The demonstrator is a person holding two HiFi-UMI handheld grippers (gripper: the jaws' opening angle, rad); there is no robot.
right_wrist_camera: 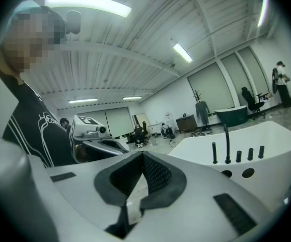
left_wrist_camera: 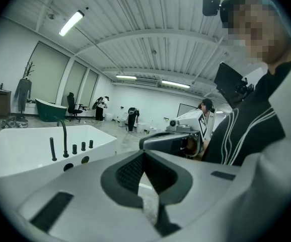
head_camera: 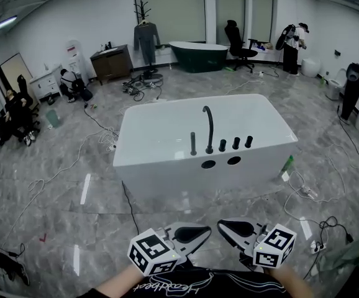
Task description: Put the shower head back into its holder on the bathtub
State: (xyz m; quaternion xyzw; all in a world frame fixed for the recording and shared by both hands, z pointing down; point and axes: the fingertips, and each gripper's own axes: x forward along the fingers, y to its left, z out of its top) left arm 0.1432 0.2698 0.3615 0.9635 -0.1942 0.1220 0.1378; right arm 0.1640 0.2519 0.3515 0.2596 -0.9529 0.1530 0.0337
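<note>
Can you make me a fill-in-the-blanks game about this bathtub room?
The big white bathtub has a tall curved ___ spout on its rim. Near the spout it shows ___ round holes. The left claw and right claw are both ___, with nothing between them. The smaller bathtub by the far wall is dark ___.
Missing words: black, two, shut, green.

The grey marble floor point(head_camera: 61, 185) is crossed by cables point(head_camera: 141, 87); a green tub point(head_camera: 198, 56) is placed along the white wall point(head_camera: 74, 11).
</note>
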